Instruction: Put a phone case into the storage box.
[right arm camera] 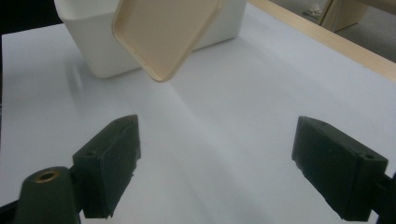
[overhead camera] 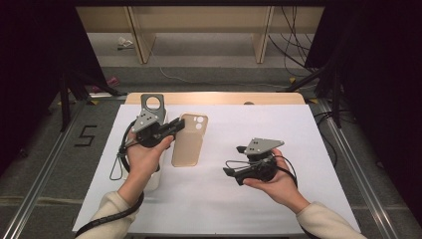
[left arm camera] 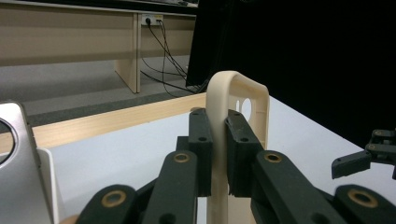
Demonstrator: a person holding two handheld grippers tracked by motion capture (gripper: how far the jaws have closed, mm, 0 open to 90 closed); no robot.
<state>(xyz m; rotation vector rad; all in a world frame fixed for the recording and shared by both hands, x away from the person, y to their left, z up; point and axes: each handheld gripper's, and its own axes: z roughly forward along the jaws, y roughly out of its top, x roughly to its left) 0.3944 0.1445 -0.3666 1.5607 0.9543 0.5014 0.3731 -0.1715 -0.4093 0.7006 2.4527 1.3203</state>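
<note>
A beige phone case [overhead camera: 189,144] hangs tilted above the white sheet, and my left gripper [overhead camera: 178,125] is shut on its long edge near the camera cut-out. In the left gripper view the case [left arm camera: 219,93] stands on edge between the two black pads [left arm camera: 201,135], which press on it from both sides. My right gripper [overhead camera: 233,160] is held low over the sheet to the right of the case, open, with nothing between its fingers. In the right gripper view the wide-apart jaws frame bare sheet, and the case [right arm camera: 163,32] floats ahead at the top.
A white bin [overhead camera: 154,179] sits under my left hand, and a silver plate with a round hole [overhead camera: 153,103] stands in it. The white sheet [overhead camera: 278,129] covers a wooden table [overhead camera: 214,97]. Cables and desk legs lie on the floor beyond.
</note>
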